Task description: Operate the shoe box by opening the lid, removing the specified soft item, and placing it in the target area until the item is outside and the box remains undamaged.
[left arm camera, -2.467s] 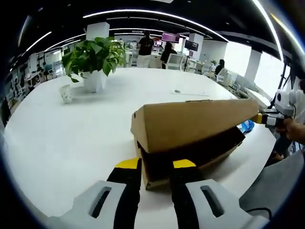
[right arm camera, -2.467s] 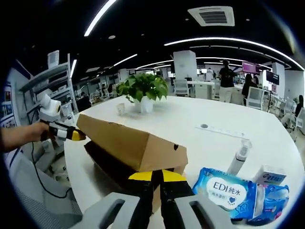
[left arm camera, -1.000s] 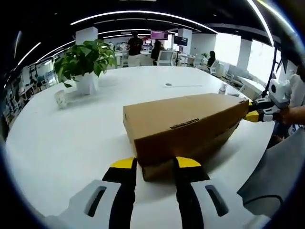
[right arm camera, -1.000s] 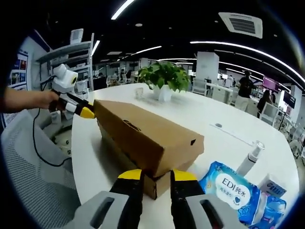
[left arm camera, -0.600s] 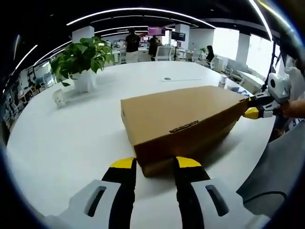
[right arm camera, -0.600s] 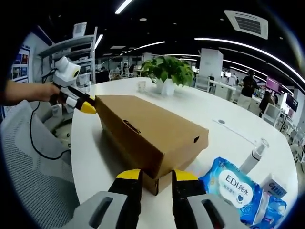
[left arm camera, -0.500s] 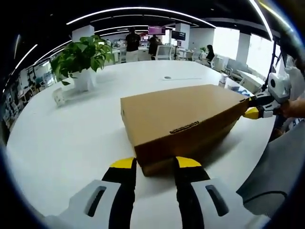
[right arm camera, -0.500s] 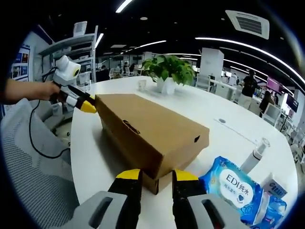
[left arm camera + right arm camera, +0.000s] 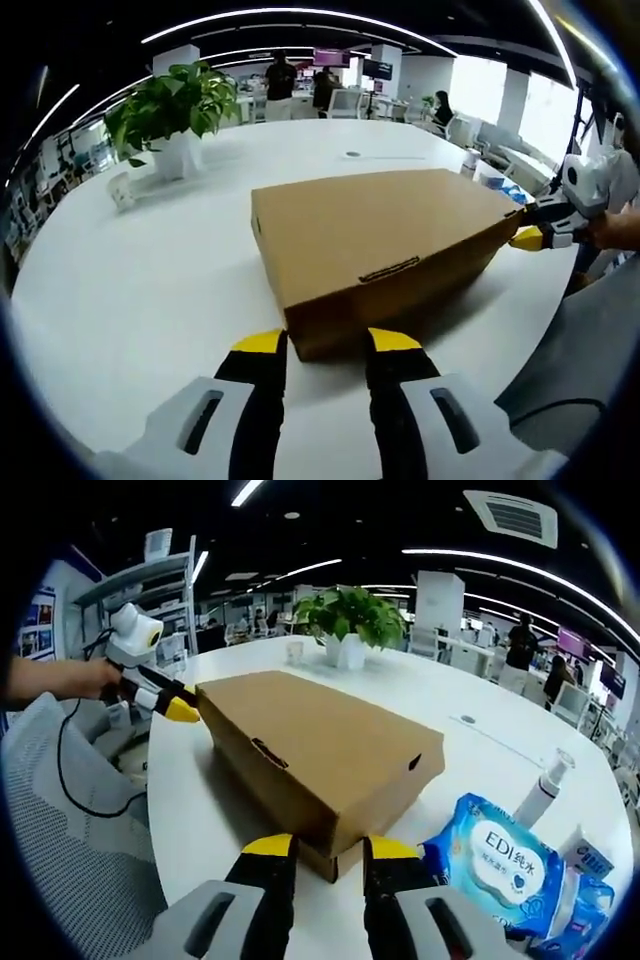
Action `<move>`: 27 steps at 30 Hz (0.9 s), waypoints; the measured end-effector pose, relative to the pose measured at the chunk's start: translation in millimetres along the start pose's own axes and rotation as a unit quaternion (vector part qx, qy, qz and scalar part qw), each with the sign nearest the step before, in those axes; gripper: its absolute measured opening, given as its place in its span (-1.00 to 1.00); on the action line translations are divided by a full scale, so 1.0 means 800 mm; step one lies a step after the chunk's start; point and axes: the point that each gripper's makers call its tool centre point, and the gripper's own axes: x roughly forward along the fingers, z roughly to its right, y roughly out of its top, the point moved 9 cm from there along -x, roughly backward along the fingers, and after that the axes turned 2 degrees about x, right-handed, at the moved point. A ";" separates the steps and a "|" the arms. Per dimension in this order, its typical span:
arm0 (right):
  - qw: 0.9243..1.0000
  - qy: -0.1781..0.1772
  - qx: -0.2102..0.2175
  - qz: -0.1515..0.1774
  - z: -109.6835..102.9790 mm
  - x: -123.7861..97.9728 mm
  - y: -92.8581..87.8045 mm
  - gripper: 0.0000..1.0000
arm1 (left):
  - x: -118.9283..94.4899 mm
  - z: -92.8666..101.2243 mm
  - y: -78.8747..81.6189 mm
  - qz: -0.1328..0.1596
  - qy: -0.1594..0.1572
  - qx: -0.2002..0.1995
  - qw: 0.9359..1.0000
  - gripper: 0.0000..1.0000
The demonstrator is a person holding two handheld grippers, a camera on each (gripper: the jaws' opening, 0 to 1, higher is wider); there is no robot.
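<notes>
The brown cardboard shoe box (image 9: 385, 250) lies closed near the white table's (image 9: 130, 290) edge. Both the left gripper (image 9: 318, 345) and right gripper (image 9: 318, 850) are parted, empty, at opposite ends. Lift the lid evenly from both ends to avoid tearing.

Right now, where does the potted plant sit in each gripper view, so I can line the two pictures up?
Left gripper view: the potted plant stands upper left, on the white table beyond the shoe box.
Right gripper view: the potted plant stands upper centre, beyond the shoe box's far end.
Shared landmark: the closed shoe box, lying just past each view's own jaws.
</notes>
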 end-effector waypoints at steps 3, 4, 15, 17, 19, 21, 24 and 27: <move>1.000 0.002 0.002 0.004 0.001 -0.002 0.002 -0.50 | -0.004 -0.002 -0.001 0.000 0.001 -0.003 1.000 -0.36; 1.000 0.002 0.002 0.005 0.001 -0.003 0.003 -0.50 | -0.005 -0.002 -0.001 0.001 0.002 -0.003 1.000 -0.36; 1.000 0.001 -0.012 0.024 0.004 -0.008 0.019 -0.42 | -0.010 -0.006 0.018 0.019 0.000 0.011 1.000 -0.33; 1.000 0.003 -0.012 0.026 0.002 -0.008 0.020 -0.42 | -0.007 -0.005 0.018 0.015 -0.005 0.017 1.000 -0.33; 1.000 0.004 -0.013 0.027 0.001 -0.007 0.021 -0.43 | -0.005 -0.002 0.018 0.017 -0.010 0.028 0.999 -0.35; 1.000 0.002 -0.012 0.027 0.000 -0.006 0.021 -0.43 | -0.003 -0.001 0.018 0.014 -0.009 0.036 0.999 -0.32; 1.000 0.000 -0.008 0.025 0.000 -0.005 0.019 -0.43 | -0.001 -0.002 0.016 0.012 -0.007 0.047 0.999 -0.34; 1.000 0.000 -0.010 0.019 0.000 -0.003 0.017 -0.45 | 0.001 -0.003 0.014 0.008 -0.006 0.059 0.998 -0.36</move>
